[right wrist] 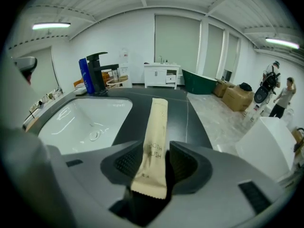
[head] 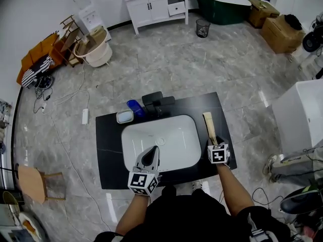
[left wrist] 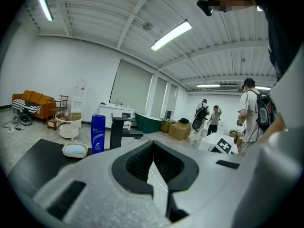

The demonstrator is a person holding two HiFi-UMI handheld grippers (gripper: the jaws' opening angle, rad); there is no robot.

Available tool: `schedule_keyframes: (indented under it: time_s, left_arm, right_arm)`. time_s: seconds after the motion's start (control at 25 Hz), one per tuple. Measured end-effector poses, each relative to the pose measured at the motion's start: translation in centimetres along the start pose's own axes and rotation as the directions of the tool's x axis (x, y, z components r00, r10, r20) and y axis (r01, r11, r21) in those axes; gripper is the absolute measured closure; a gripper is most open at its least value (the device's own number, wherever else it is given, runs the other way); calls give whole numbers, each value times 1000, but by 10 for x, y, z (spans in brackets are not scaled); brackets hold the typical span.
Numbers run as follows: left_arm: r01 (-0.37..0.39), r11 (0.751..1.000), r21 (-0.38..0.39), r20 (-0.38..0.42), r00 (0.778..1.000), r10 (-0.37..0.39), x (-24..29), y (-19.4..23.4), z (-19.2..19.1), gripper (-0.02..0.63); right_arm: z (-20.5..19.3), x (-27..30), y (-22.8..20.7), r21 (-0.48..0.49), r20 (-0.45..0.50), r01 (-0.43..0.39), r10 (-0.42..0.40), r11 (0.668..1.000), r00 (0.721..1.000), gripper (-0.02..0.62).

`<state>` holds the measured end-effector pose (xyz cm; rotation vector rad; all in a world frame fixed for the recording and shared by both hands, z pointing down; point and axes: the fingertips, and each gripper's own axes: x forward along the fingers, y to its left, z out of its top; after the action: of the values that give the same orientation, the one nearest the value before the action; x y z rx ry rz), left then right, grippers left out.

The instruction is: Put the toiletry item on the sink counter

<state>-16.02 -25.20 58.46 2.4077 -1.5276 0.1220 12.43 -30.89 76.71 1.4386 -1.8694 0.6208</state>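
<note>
On the right side of the black desk [head: 108, 150], just beside the white basin [head: 171, 135], lies a long tan packet [head: 210, 126]. It rests flat on the desk top. Its long axis runs away from me, roughly along the basin's right edge. The far end points toward the back of the desk and leans slightly toward the basin. The near end sits at my right hand-held gripper [head: 216, 142].

From the right gripper view I see the packet [right wrist: 156, 141] reaching straight out ahead between the two jaws of the right hand-held gripper [right wrist: 156, 161]. The jaws stand apart with a thin gap on each side of the packet, so the pads are not pressing on it. Its near end, cut square, lies in the gap between them, and the rest stretches forward over the desk [right wrist: 190, 122].

My left hand-held gripper [head: 150, 158] hovers over the near part of the basin. In its own view the jaws of the left hand-held gripper [left wrist: 153, 160] are closed together with nothing between them.

At the back of the desk stand a black tap [head: 157, 105], a blue bottle [head: 135, 108] just left of it, and a soap dish [head: 124, 116] beside the bottle, all well apart from the packet.
</note>
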Motion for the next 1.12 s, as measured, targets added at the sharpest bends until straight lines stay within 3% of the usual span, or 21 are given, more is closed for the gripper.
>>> schedule_keyframes:
  time_s: [0.12,0.28,0.44,0.84,1.12]
  left_arm:
    - [7,1000,-3,2,1000,-7,-2,-5,1,594]
    - [7,1000,-3,2,1000,-7,-5,-7,2,594]
    - [6,1000,-3,8,1000,-6,-7,-8,3,594]
    - [39,999,5,56,998,-40,-6,-22,30,594]
    - [57,998,-13,105,993,-56,-9,-31,50,594]
  right_arm:
    - [1,-3,0,12,6,-27,27,1000,1000,337]
    - [30,-29,0,20,100,-46,44,999,994,333]
    - [72,-65,5,16,232,-82,76,997,970,336]
    - [159,-177,27,-59,509,-114,128,992,851,368]
    - [188,-233,37,-113,619,-77,130,991,774,427]
